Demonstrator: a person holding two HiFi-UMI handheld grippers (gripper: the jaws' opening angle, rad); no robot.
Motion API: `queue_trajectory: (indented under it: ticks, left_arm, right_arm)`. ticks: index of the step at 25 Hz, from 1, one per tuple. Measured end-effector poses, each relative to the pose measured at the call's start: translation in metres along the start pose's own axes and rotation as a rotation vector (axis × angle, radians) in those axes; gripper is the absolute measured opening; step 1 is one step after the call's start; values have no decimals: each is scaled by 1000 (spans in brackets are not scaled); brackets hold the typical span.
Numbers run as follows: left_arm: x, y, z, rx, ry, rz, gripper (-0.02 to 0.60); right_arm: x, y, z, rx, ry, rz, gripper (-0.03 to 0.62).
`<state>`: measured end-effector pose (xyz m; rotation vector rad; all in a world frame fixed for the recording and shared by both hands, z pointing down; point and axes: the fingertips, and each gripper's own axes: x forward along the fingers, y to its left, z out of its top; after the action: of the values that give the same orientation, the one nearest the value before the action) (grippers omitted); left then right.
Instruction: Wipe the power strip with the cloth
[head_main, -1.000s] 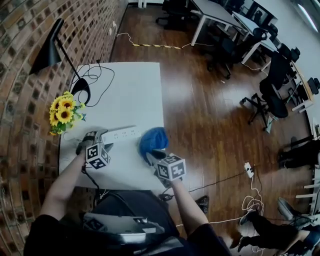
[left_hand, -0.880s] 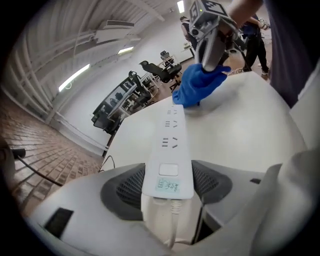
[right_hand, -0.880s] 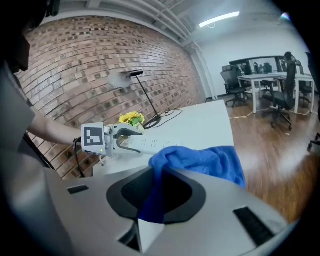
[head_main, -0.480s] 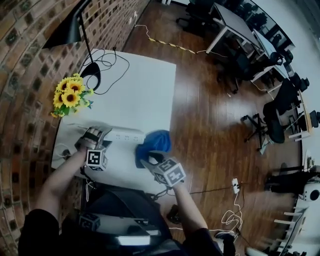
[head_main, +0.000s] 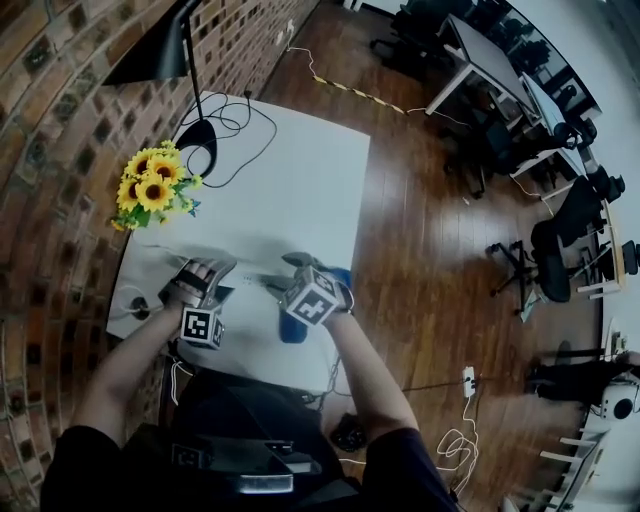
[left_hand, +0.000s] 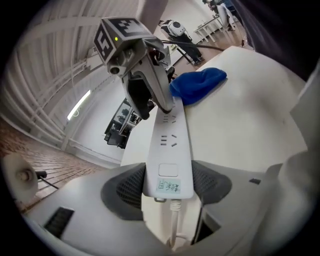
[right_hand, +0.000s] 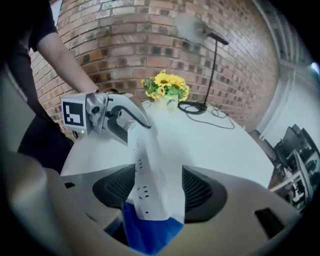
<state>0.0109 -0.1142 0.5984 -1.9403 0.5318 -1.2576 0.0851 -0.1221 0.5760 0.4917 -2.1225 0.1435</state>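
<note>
Power strip (left_hand: 170, 142) at the desk (head_main: 290, 190).
Left hand-held gripper (left_hand: 167, 182) clamped its cord end; right hand-held gripper (right_hand: 155, 187), jaws just opening wide, straddled its far end untouched, by the cloth (left_hand: 197, 85).

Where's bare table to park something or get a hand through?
Free: middle and far right of the table, between the lamp cable, the sunflowers and the power strip. Crowded: the near edge, with strip and blue cloth; the left rim, with lamp base and sunflowers.
</note>
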Motion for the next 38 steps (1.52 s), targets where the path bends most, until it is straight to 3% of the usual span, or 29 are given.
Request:
queue_trajectory:
  ticks: [3,4,9,11,13,17,20,23,27,30,35,38]
  left_arm:
    - [-4,0,-1,-39,-1,-8,299]
    - [-4,0,-1,-59,-7,-14,300]
    - [-4,1,-1,-118,-21,-76,308]
    - [-8,-1,-5,-184,-9,-138,313]
    - [-15,-1,-10,-315,-8,-198,308]
    - [-31,14,-23,-656,-35,-250,283]
    - [-34,28,-16,-842,-74,-296,239]
    - [-30,40,-14,-1015,-114,-260,216]
    - [-25,32,-23,-1190,-67,-222,181]
    - [-26,25,-25,-1208,-54,-205,163]
    - [-34,21,-11,-1061,-65,-202,147]
    - [-45,15,-6,-1004,-83,-153,146]
  right_arm:
    - [15,15,-13,4,53,73,295]
    - [15,17,-13,18,49,78,265]
    - [16,22,-13,-37,24,22,268]
    - [18,26,-14,-84,18,-23,268]
    - [19,28,-17,-134,7,-82,270]
    - [24,34,-25,-278,17,-209,264]
    - [23,38,-30,-330,33,-267,262]
    - [21,42,-30,-377,43,-319,262]
    - [21,50,-32,-496,65,-416,259]
    - [19,53,-33,-500,57,-447,258]
    - [13,60,-29,-379,-24,-410,283]
    - [1,65,-23,-273,-94,-396,296]
